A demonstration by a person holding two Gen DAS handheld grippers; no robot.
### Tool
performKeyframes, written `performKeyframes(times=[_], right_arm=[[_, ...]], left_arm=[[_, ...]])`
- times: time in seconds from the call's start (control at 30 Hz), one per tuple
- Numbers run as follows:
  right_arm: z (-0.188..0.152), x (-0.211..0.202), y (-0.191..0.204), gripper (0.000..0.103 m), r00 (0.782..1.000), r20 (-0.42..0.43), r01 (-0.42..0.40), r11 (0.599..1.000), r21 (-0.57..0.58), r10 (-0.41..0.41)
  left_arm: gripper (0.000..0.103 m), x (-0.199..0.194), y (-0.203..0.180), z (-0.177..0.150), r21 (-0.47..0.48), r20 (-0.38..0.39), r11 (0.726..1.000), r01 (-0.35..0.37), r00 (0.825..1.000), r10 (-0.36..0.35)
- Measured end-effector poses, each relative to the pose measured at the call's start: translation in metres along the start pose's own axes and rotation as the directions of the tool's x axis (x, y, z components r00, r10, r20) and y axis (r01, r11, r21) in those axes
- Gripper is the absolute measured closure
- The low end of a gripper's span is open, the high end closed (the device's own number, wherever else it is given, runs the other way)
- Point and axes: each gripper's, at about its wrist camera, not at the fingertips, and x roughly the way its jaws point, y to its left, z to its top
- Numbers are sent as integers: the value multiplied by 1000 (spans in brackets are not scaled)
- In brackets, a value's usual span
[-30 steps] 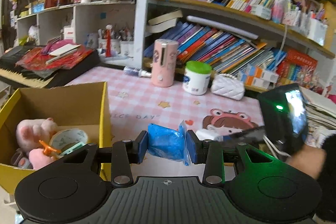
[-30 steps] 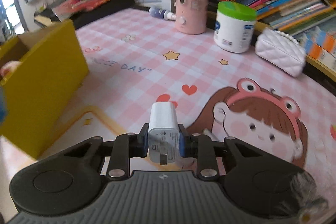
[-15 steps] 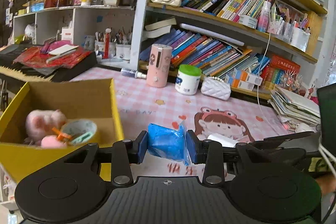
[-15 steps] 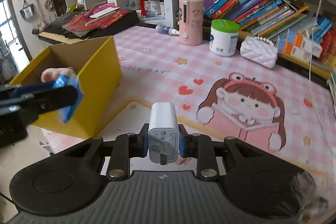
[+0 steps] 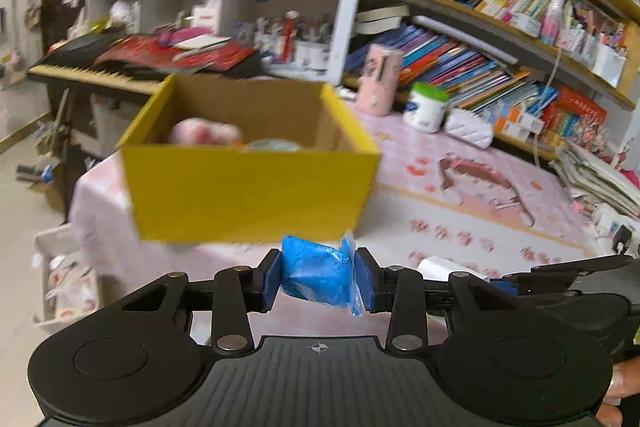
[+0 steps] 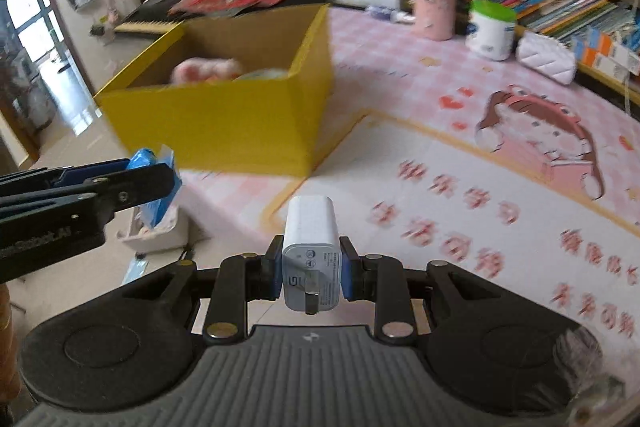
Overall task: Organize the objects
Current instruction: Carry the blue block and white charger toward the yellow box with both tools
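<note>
Step in hand: carrying to box. Left claw (image 5: 319, 277), lower centre, grips crinkly blue plastic packet (image 5: 316, 275); right claw (image 6: 311, 267) grips white plug-in charger block (image 6: 311, 253). Yellow cardboard box (image 5: 248, 191), mid-frame on counter, prob. the drop spot; next lift over rim, release.

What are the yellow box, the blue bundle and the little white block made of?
Yellow box: looks like cardboard, with matte yellow outside, plain brown inside and thin folded walls.
Blue bundle, in the left gripper: probably soft plastic film, crumpled and slightly glossy.
White block, in the right gripper: seemingly hard, smooth plastic with printed markings, probably a charger.
</note>
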Motion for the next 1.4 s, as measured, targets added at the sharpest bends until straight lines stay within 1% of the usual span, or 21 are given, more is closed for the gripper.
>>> performKeyframes(times=[0.23,0.33,0.43,0.57,0.7,0.8,1.0,1.1,1.27,1.4], right_arm=[[-22,3,60,78,997,-32,-79,994,-72,77],[-26,1,78,78,994,-31,-103,990,-93,100],[-29,-1,93,78,993,-23,-119,986,-114,117],[-29,-8,105,78,993,-1,-119,985,-128,120],[-25,-15,106,78,995,23,-96,988,-121,99],[-24,-21,105,78,996,36,-76,990,-115,80],[-24,-25,100,78,998,42,-44,994,-102,48],[-21,-25,97,78,998,46,-32,994,-103,37],[-9,-22,89,78,998,62,-19,994,-103,26],[10,-16,82,78,995,91,-24,994,-109,34]], left_arm=[[66,-36,37,-17,-45,7,996,-72,997,73],[66,-50,48,-21,-52,20,994,-94,995,95],[66,-60,55,-22,-55,37,993,-106,993,108],[66,-67,60,-21,-53,61,993,-104,992,107],[66,-72,60,-19,-43,77,996,-83,993,87],[66,-70,58,-19,-36,73,998,-60,995,62],[66,-65,53,-15,-27,83,999,-29,996,31],[66,-59,48,-11,-14,87,1000,-26,996,27],[66,-45,42,6,17,106,1000,-23,994,21],[66,-28,40,26,26,124,999,-34,992,31]])
